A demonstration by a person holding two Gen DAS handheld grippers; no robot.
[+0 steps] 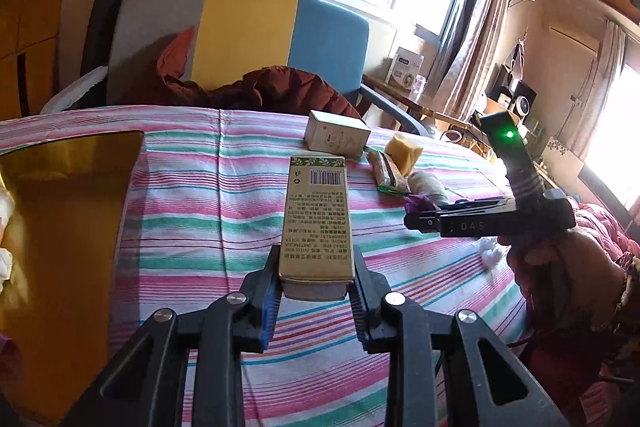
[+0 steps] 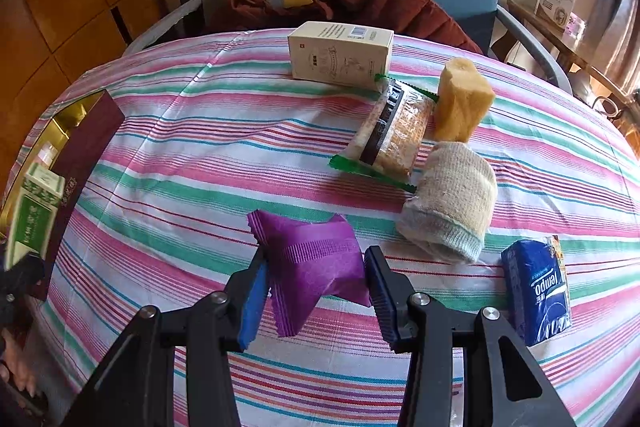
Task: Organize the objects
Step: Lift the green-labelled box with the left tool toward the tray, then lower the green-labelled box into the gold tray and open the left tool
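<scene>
Striped bedding is serving as the work surface, with a maroon-walled gold tray sitting at its left edge. From the left wrist, the left gripper is clamping the near end of a gold carton, holding it level, probably bound for that tray. From the right wrist, the right gripper is straddling a purple packet, its pads not quite touching, seemingly about to pinch it. Right of the packet are lying a rolled sock and a blue tissue pack.
</scene>
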